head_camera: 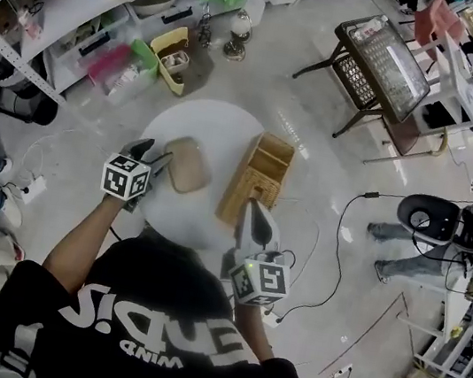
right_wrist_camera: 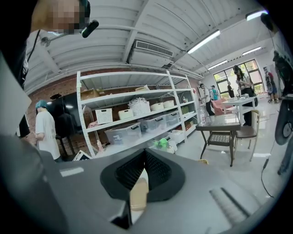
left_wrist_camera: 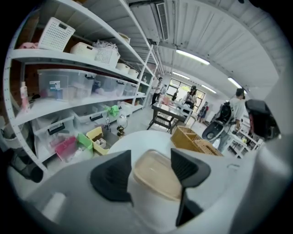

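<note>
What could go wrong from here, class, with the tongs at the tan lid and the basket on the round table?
1. The left tongs stand open astride the tan lid; closing on its smooth rounded edges, they might slip or shove it across the table.
2. The right tongs pinch only a thin tan edge, seemingly the near wall of the basket; lifted so, the basket might tilt or pull free.

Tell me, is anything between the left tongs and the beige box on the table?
Nothing visible does. The left tongs are open and the beige box lies right between their tips on the white table. The basket stands off to the right.
</note>
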`<state>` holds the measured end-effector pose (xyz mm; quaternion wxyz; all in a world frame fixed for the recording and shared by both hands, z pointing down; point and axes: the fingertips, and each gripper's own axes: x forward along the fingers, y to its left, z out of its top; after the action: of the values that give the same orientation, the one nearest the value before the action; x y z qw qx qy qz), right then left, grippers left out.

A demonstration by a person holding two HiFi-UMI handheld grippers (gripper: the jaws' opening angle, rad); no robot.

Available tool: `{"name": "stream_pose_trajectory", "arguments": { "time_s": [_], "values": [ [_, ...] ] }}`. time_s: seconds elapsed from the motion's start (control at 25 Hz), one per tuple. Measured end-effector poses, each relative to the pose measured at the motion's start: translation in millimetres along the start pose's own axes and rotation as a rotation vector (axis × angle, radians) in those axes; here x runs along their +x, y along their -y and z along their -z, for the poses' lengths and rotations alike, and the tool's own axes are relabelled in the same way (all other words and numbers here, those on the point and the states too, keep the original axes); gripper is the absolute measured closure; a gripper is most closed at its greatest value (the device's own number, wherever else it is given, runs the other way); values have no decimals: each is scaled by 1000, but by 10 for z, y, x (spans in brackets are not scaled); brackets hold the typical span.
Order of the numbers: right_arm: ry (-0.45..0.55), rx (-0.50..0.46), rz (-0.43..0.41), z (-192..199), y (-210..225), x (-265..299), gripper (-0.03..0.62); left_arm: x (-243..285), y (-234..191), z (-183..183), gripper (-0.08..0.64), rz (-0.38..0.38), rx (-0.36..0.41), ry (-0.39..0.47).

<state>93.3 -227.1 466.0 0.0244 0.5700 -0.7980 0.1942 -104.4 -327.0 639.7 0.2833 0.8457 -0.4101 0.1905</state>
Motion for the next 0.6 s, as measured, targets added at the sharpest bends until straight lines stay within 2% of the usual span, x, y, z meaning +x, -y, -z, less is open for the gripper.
{"name": "stream_pose_trajectory", "arguments": {
  "time_s": [0.32,0.6],
  "values": [
    [-19,9,27,87,102,61,592,395,-202,334,291,-3,-36,-118],
    [-24,20,61,139,197,65,592,599,-267,466,276,11,-86,-167]
  ]
}}
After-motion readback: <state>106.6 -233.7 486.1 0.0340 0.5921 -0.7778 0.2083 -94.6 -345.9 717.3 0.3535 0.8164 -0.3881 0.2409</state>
